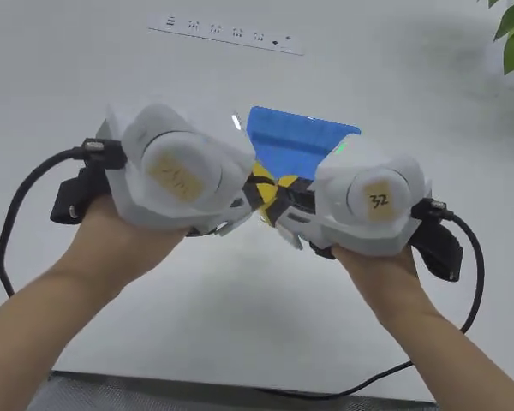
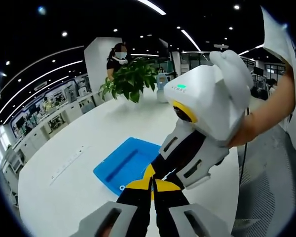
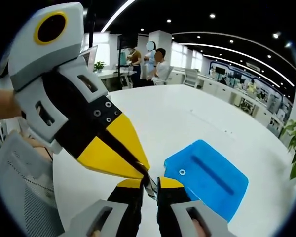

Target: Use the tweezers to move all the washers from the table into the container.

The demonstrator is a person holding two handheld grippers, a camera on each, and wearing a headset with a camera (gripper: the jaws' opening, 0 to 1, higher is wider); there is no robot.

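Two grippers, tips together above the middle of the table (image 1: 240,308). Left gripper (image 1: 259,190): jaws pressed together to a thin dark seam, yellow tips right at the tweezers (image 3: 149,187); cannot tell whether pinching them. Right gripper (image 1: 283,199): jaws narrow, a slim gap only, thin dark metal of the tweezers lodged in it. One pair of tweezers counted, mostly hidden by the yellow tips.

One container (image 1: 301,137), blue, shallow, rectangular, long groove down its middle. Lies flat just beyond the grippers, toward the table's far edge. One washer (image 3: 182,172) counted, a small pale ring, inside the container near the corner closest to the grippers.

Writing: round yellowish sticker (image 1: 378,201) on the right gripper's body, reads "32". Second sticker (image 1: 175,178) on the left gripper's body, marks too faint to read. Small green light (image 2: 180,86) on the right gripper's shell, lettering beside it too small to read.

One power strip (image 1: 227,32), white, along the table's far edge, well apart from the container. One plant (image 2: 130,79), green leaves, at the far right corner. Two black cables (image 1: 479,287), one trailing from each gripper. One person (image 2: 119,59) behind the plant; several more at desks beyond, blurred.
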